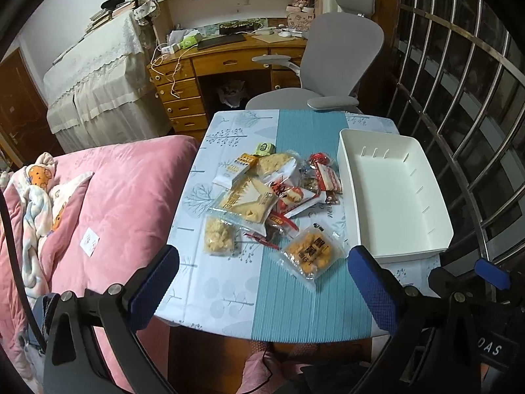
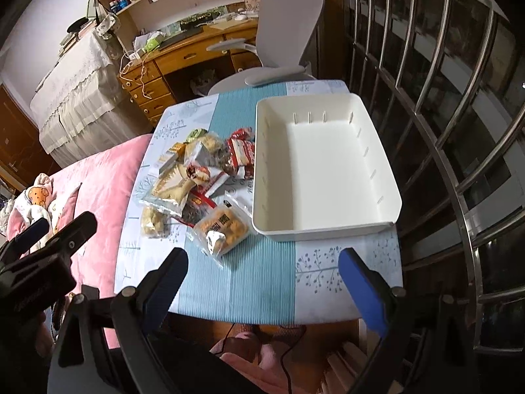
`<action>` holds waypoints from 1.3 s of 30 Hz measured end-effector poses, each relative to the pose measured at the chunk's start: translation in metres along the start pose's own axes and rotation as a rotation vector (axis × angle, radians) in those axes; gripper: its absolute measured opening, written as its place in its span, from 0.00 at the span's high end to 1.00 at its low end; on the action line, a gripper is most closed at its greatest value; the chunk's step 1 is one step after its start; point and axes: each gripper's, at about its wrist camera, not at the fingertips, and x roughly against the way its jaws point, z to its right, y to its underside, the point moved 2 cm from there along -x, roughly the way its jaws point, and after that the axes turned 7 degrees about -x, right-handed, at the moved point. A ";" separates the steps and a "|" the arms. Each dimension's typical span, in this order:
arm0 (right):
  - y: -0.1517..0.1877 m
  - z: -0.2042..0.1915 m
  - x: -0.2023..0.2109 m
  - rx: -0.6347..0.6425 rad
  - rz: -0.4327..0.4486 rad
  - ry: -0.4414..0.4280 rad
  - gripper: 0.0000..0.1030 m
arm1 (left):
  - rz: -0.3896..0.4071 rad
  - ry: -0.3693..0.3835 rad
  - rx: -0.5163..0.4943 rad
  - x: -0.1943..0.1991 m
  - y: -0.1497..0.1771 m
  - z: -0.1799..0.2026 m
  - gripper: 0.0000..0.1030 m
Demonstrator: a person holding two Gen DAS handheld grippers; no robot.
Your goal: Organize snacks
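Hovering short of the near edge of the tabletop (image 1: 229, 295), the left tongs (image 1: 262, 282) stand with their blue pads wide apart and nothing between them, which reads as a start posture: no packet is chosen yet. A pink quilt on the bed (image 1: 124, 190) lies against the tabletop's left edge, with bundled clothes further left. The snacks (image 1: 269, 193) sit heaped toward the left half and middle of the tabletop, overlapping one another, so a loose one at the fringe looks the easiest first pick. Nearest the near edge lies an orange cracker packet (image 1: 310, 252), apart from the heap's core, and a clear bag of pale puffed pieces (image 1: 219, 234) lies flat toward the left edge. The white bin (image 2: 328, 170) stands along the right edge, empty and open-topped, just beside the heap, probably so each packet travels only a short way. The right tongs (image 2: 262, 279) hang over the near edge, likewise spread and empty. The cloth is pale with tree prints and a teal stripe. Beyond the far edge stand a grey office chair (image 1: 341, 52) and a wooden desk with shelves; metal bars (image 2: 443, 98) close the right side.
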 end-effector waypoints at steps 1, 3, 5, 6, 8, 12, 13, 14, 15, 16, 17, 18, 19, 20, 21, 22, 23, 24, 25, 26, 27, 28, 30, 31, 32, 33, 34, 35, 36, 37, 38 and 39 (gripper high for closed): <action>0.000 0.002 -0.001 -0.008 -0.006 -0.005 0.09 | -0.003 -0.005 0.001 0.001 0.001 0.000 0.01; 0.002 0.005 -0.003 -0.024 -0.017 -0.020 0.09 | -0.011 -0.016 0.002 0.002 0.005 0.000 0.01; 0.004 0.009 -0.004 -0.035 -0.028 -0.024 0.09 | -0.022 -0.022 0.009 0.003 0.008 0.000 0.01; 0.005 0.010 -0.005 -0.040 -0.033 -0.025 0.09 | -0.026 -0.021 0.015 0.004 0.010 -0.001 0.01; 0.006 0.013 -0.005 -0.050 -0.039 -0.035 0.09 | -0.039 -0.016 0.032 0.004 0.013 -0.003 0.01; 0.008 0.015 -0.005 -0.062 -0.040 -0.044 0.09 | -0.064 -0.023 0.052 0.003 0.019 -0.008 0.01; 0.009 0.014 -0.006 -0.061 -0.044 -0.050 0.09 | -0.067 -0.024 0.057 0.003 0.021 -0.010 0.01; 0.011 0.013 -0.006 -0.058 -0.049 -0.057 0.09 | -0.069 -0.022 0.062 0.002 0.023 -0.011 0.01; 0.012 0.012 -0.007 -0.054 -0.053 -0.061 0.09 | -0.070 -0.017 0.067 0.002 0.025 -0.012 0.01; 0.013 0.011 -0.008 -0.053 -0.055 -0.063 0.09 | -0.071 -0.009 0.072 0.001 0.026 -0.013 0.01; 0.013 0.010 -0.008 -0.052 -0.059 -0.068 0.09 | -0.069 -0.002 0.074 0.001 0.027 -0.014 0.01; 0.013 0.009 -0.009 -0.053 -0.061 -0.074 0.09 | -0.066 0.006 0.074 0.001 0.027 -0.015 0.01; 0.014 0.008 -0.009 -0.054 -0.061 -0.081 0.09 | -0.063 0.011 0.074 0.001 0.028 -0.016 0.01; 0.013 0.007 -0.009 -0.054 -0.062 -0.087 0.09 | -0.058 0.014 0.074 0.001 0.029 -0.017 0.01; 0.013 0.005 -0.009 -0.051 -0.063 -0.090 0.09 | -0.054 0.017 0.074 0.001 0.030 -0.019 0.01; 0.012 0.003 -0.010 -0.046 -0.064 -0.093 0.11 | -0.049 0.023 0.073 0.001 0.031 -0.021 0.01; 0.012 0.001 -0.010 -0.044 -0.065 -0.096 0.12 | -0.046 0.029 0.072 0.000 0.032 -0.022 0.01; 0.012 -0.001 -0.011 -0.044 -0.065 -0.100 0.13 | -0.044 0.034 0.071 -0.002 0.032 -0.023 0.01; 0.012 -0.003 -0.012 -0.045 -0.067 -0.103 0.14 | -0.044 0.040 0.070 -0.003 0.032 -0.025 0.01; 0.011 -0.006 -0.013 -0.048 -0.071 -0.103 0.14 | -0.043 0.052 0.067 -0.006 0.031 -0.028 0.01; 0.011 -0.007 -0.014 -0.052 -0.071 -0.104 0.14 | -0.041 0.066 0.063 -0.009 0.030 -0.030 0.01; 0.010 -0.009 -0.015 -0.056 -0.071 -0.105 0.14 | -0.040 0.077 0.059 -0.011 0.028 -0.031 0.01; 0.009 -0.013 -0.017 -0.078 -0.069 -0.106 0.14 | -0.035 0.105 0.038 -0.017 0.024 -0.036 0.01; 0.007 -0.015 -0.018 -0.090 -0.067 -0.107 0.14 | -0.033 0.118 0.026 -0.020 0.021 -0.038 0.01; 0.006 -0.017 -0.020 -0.106 -0.064 -0.108 0.14 | -0.029 0.134 0.007 -0.024 0.017 -0.042 0.01; 0.005 -0.020 -0.022 -0.123 -0.062 -0.106 0.14 | -0.029 0.142 -0.006 -0.027 0.014 -0.044 0.01; 0.004 -0.024 -0.025 -0.142 -0.063 -0.105 0.14 | -0.031 0.153 -0.026 -0.031 0.009 -0.048 0.01; 0.003 -0.027 -0.027 -0.154 -0.066 -0.105 0.14 | -0.031 0.163 -0.039 -0.033 0.004 -0.051 0.01; 0.002 -0.031 -0.029 -0.169 -0.067 -0.106 0.15 | -0.028 0.181 -0.057 -0.038 -0.002 -0.055 0.01; 0.000 -0.035 -0.030 -0.184 -0.063 -0.105 0.15 | -0.027 0.192 -0.069 -0.040 -0.004 -0.058 0.01; -0.001 -0.039 -0.031 -0.201 -0.056 -0.101 0.15 | -0.027 0.203 -0.087 -0.045 -0.010 -0.062 0.01; -0.003 -0.043 -0.033 -0.219 -0.053 -0.100 0.15 | -0.032 0.214 -0.104 -0.050 -0.015 -0.066 0.01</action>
